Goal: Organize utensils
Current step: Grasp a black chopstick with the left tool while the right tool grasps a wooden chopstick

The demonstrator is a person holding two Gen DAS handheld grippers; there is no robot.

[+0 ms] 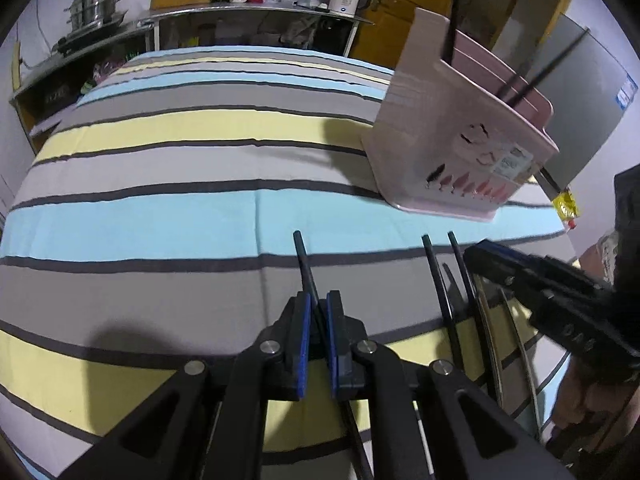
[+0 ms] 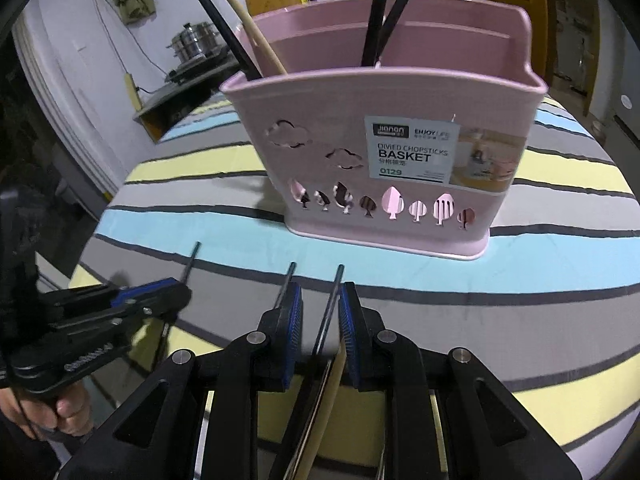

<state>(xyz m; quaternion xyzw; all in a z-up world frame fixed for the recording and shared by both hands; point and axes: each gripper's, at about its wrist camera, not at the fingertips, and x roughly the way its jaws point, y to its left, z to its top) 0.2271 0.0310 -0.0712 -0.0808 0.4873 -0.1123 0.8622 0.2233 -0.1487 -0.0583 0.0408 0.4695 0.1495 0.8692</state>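
Chopstick (image 1: 306,276) pinched in nearly closed left tool (image 1: 318,304).

Carrier: pink chopstick basket (image 2: 360,128), standing on the striped tablecloth (image 2: 560,280) toward the table's far edge.
Sticker: white paper label (image 2: 440,152) on the basket's front wall, upper right part.
Brand box: "jionon", light letters on a dark box at the label's top left.
Slogan: "ENJOY LIFE", beside the brand box.
Product line: "DIVIED CHOPSTICKS".
Large word: "BASKET".
Number: "0129".
Chinese line: too blurred to read.
Left wrist view: same label (image 1: 512,164), unreadable.
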